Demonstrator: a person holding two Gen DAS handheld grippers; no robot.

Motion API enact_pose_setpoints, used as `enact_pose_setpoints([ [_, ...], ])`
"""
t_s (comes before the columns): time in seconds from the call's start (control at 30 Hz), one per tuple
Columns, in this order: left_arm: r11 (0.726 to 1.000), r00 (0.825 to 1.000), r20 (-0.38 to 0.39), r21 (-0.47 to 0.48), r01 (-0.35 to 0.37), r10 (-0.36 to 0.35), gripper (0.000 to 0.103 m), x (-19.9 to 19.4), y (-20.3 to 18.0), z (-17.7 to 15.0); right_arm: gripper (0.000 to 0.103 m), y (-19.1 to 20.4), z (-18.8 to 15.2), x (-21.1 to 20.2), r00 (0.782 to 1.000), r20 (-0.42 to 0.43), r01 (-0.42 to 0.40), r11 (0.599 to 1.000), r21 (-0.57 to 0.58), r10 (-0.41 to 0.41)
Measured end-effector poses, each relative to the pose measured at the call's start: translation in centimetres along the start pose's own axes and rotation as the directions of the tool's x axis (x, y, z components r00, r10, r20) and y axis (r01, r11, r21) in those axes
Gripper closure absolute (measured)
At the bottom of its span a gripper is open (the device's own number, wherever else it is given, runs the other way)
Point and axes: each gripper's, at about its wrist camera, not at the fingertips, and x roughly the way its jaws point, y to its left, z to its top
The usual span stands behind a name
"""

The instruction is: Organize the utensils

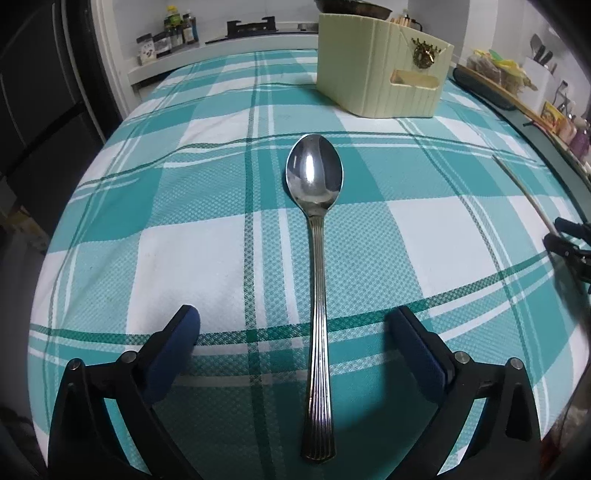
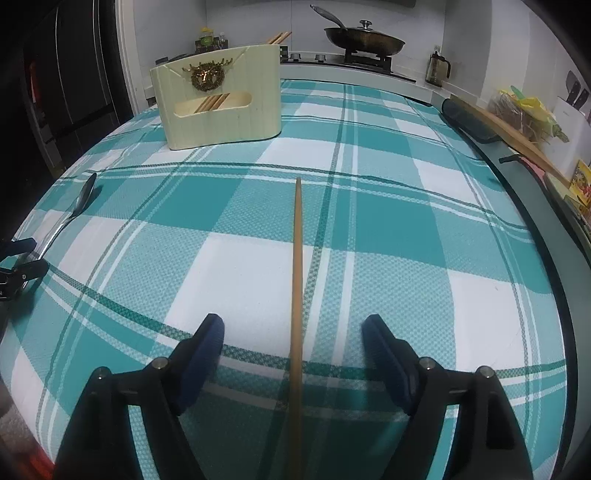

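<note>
Dim, cool indoor light, glare on the spoon (image 1: 314,173) bowl, heavy fisheye bending and dark corners.

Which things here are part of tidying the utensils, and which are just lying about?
For the job: spoon, chopstick, cream utensil holder, left gripper, right gripper.
Lying about: frying pan, glass jug, spice bottles.

A glossy, mirror-bright steel spoon (image 1: 315,236) with a ribbed handle lies on teal-and-white checked waffle-weave cloth (image 1: 207,258), matt and textured. The slim wooden chopstick (image 2: 296,288) looks smooth, matt. The cream ribbed holder (image 2: 218,99) looks like matt plastic.
</note>
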Motion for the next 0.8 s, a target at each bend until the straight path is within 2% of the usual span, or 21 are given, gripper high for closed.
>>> enact_pose_setpoints([
  [0.33, 1.000, 1.000, -0.006, 0.007, 0.009, -0.009, 0.000, 0.2, 0.0, -0.1, 0.021, -0.1, 0.0, 0.0, 1.000, 0.005, -0.001, 1.000, 0.001, 0.001],
  [0.4, 0.998, 0.998, -0.062, 0.042, 0.037, -0.034, 0.001, 0.2, 0.1, 0.6, 0.021, -0.2, 0.5, 0.0, 0.999, -0.047, -0.017, 1.000, -0.017, 0.016],
  [0.47, 0.998, 0.996, -0.078, 0.057, 0.040, -0.035, 0.002, -0.2, 0.6, 1.5, 0.022, -0.4, 1.4, 0.1, 0.986, -0.158, -0.060, 0.997, -0.057, 0.050],
  [0.5, 0.997, 0.997, -0.069, 0.058, 0.042, -0.038, 0.002, -0.5, 0.9, 2.1, 0.026, -0.5, 1.8, 0.1, 0.978, -0.199, -0.081, 0.994, -0.074, 0.065],
  [0.6, 0.994, 0.995, -0.066, 0.070, 0.081, -0.076, 0.002, -0.7, 0.9, 4.1, 0.048, -0.9, 2.9, 0.3, 0.949, -0.293, -0.142, 0.986, -0.086, 0.111],
  [0.67, 0.993, 0.996, -0.060, 0.097, 0.071, -0.066, 0.002, -0.1, 0.2, 5.3, 0.050, -0.8, 3.7, 1.0, 0.942, -0.320, -0.142, 0.985, -0.098, 0.103],
  [0.8, 0.993, 0.994, -0.108, 0.115, 0.028, -0.015, 0.002, 2.7, -1.0, 7.3, 0.051, -0.4, 5.7, 3.0, 0.945, -0.318, -0.116, 0.985, -0.124, 0.072],
])
